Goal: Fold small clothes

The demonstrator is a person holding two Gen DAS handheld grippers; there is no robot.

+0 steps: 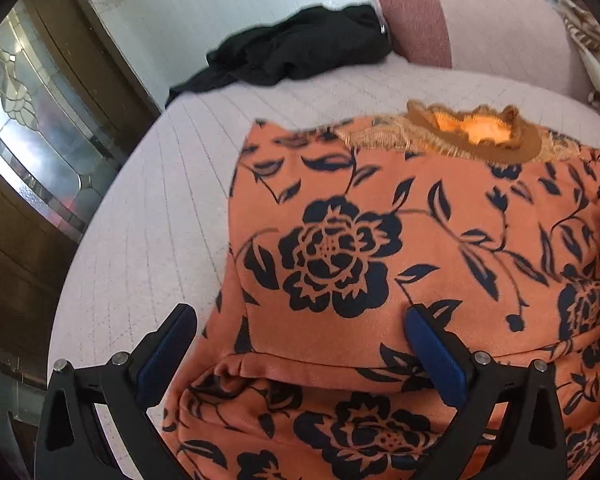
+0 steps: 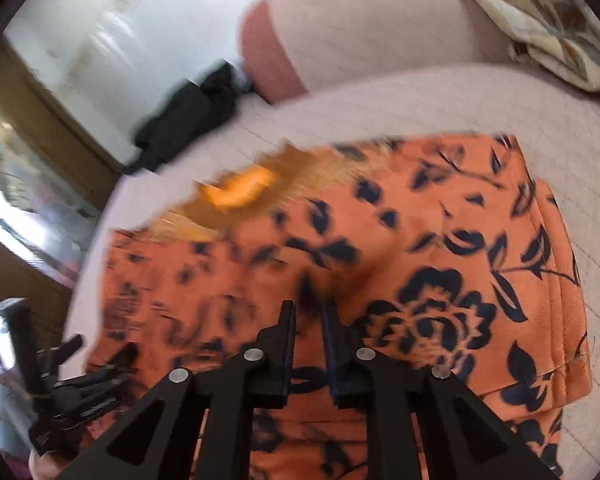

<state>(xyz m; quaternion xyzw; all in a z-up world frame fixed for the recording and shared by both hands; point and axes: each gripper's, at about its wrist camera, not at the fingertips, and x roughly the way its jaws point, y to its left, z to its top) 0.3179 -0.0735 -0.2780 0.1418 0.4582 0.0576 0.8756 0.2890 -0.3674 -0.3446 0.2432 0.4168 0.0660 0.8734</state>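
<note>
Now the left gripper gapes over the orange floral garment; right gripper's jaws nearly closed, empty.

left tool: spread wide | right tool: narrow gap

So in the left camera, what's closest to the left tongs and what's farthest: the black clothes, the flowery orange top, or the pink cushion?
1. Orange top: right under the left tongs, spread on the bed.
2. Black clothes: far back, toward the left, at the bed's edge.
3. Pink cushion: just behind the black clothes, to their right. These two touch, so it is nearly a tie.
</note>
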